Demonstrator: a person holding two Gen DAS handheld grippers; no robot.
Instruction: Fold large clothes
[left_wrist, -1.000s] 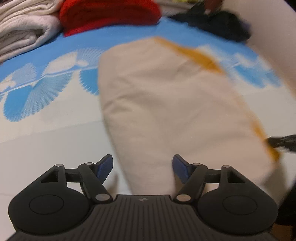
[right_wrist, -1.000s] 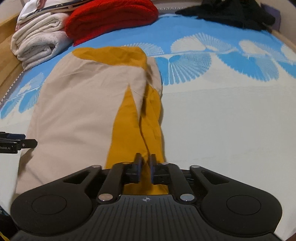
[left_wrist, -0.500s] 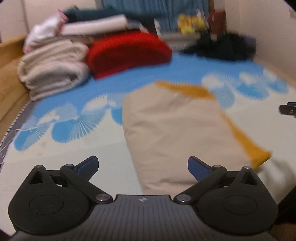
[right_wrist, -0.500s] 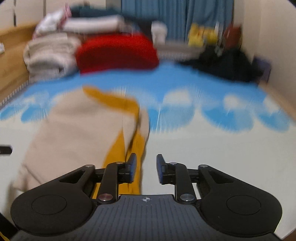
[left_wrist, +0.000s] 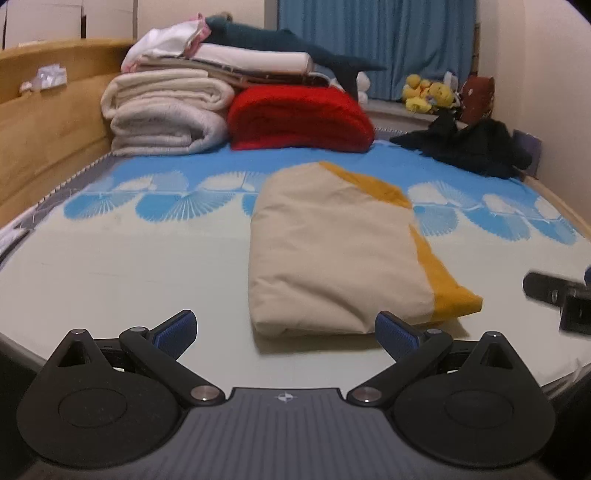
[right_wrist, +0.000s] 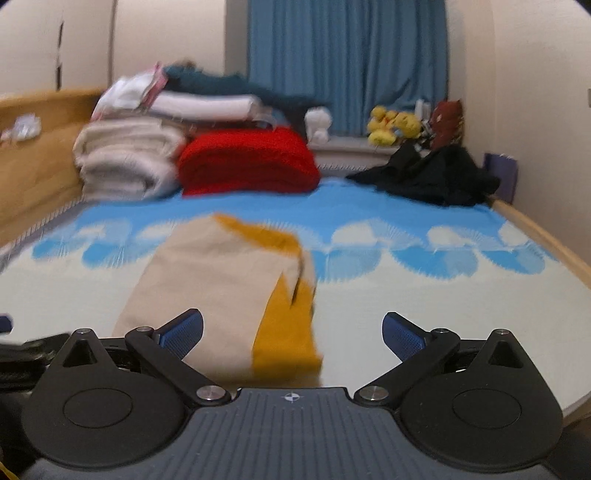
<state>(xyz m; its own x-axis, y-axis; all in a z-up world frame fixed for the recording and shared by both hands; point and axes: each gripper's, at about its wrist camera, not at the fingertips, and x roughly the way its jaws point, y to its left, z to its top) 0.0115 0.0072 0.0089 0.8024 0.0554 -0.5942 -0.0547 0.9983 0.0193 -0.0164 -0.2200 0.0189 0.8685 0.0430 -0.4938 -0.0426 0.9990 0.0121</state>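
Left gripper (left_wrist: 286, 330): fingers spread wide apart, holding nothing, positioned just short of the near edge of the folded garment (left_wrist: 332, 254). Right gripper (right_wrist: 291, 332): fingers likewise spread wide, holding nothing; it also shows at the right edge of the left wrist view.

The folded garment, cream with mustard-yellow panels, lies flat on the bed sheet (left_wrist: 129, 266) as a long narrow bundle, running away from both grippers. The yellow shows along its right side and far end. Neither gripper touches it.

At the far end of the bed, well apart from the garment: a stack of white blankets (left_wrist: 166, 114) on the left, a red blanket (left_wrist: 299, 118) beside it, and a heap of dark clothes (left_wrist: 472, 147) on the right. A blue curtain (left_wrist: 376, 40) hangs behind, with yellow soft toys (left_wrist: 428, 98) on the sill. The right wrist view is blurred
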